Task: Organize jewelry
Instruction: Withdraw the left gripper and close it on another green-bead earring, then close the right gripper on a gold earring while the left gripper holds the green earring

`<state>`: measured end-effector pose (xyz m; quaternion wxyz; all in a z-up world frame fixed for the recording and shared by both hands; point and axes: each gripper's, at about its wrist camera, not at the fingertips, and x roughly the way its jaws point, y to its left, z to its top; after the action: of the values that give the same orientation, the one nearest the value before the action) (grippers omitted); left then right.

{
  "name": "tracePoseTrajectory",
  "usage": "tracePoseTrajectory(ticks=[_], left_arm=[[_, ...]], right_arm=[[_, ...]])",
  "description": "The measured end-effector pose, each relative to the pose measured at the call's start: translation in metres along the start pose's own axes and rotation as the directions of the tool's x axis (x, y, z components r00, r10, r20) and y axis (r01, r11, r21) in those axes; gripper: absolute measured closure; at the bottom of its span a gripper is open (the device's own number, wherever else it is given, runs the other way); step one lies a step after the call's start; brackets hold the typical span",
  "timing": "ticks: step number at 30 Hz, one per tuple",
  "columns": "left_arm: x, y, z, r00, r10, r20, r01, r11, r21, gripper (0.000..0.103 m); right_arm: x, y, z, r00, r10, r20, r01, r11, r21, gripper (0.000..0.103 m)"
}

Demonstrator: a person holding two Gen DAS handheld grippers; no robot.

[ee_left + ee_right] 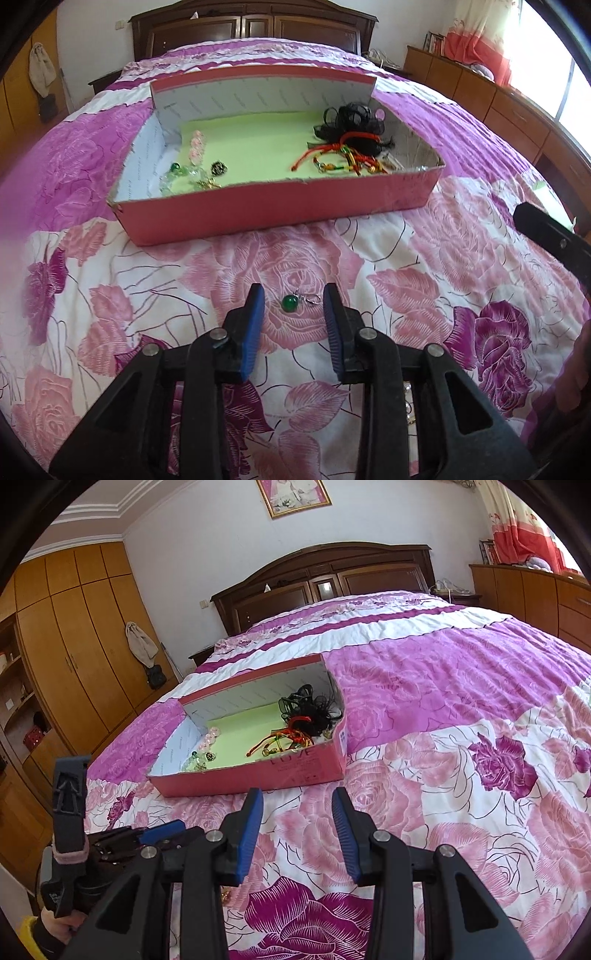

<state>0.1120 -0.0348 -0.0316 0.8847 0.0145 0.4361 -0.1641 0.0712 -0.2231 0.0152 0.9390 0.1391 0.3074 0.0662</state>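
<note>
Left wrist view: pink box (pixel 273 210) holds beads (pixel 195 144) and cords (pixel 343 155).

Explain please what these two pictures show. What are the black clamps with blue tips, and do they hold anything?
No robot: a person holds two hand grippers, each with a camera looking along its fingers. In the left camera's picture the left gripper is open over a green bead pendant that lies on the flowered bedspread; it grips nothing. In the right camera's picture the right gripper is open and empty. Beyond both stands a pink box with a black ribbon piece, red cords and small beads.
</note>
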Motion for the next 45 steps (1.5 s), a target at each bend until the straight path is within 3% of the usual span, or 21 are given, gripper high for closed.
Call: tracePoseTrajectory(ticks=[9,17,26,36,45], left_arm=[[0.010,-0.001,-0.003,1.000,-0.008,-0.029,0.008,1.000,0.007,0.098],[0.006,0.001,-0.003,1.000,-0.016,-0.015,0.016,1.000,-0.001,0.099],[-0.029,0.007,-0.003,0.998,-0.015,0.055,0.016,1.000,-0.025,0.099],[-0.050,0.027,-0.015,0.997,0.010,0.077,-0.004,0.997,-0.081,0.099],[-0.058,0.048,-0.026,0.996,0.011,0.091,0.001,0.992,-0.128,0.099]], right_arm=[[0.006,-0.004,-0.003,1.000,0.006,-0.017,-0.006,1.000,0.018,0.061],[0.005,-0.004,-0.003,1.000,0.004,-0.018,-0.004,1.000,0.015,0.061],[-0.006,0.015,-0.006,0.999,0.017,-0.034,-0.018,0.999,-0.034,0.061],[-0.002,0.043,-0.024,0.990,0.067,-0.121,-0.074,0.996,-0.058,0.061],[0.026,0.062,-0.050,0.968,0.047,-0.245,-0.067,0.995,-0.076,0.061]])
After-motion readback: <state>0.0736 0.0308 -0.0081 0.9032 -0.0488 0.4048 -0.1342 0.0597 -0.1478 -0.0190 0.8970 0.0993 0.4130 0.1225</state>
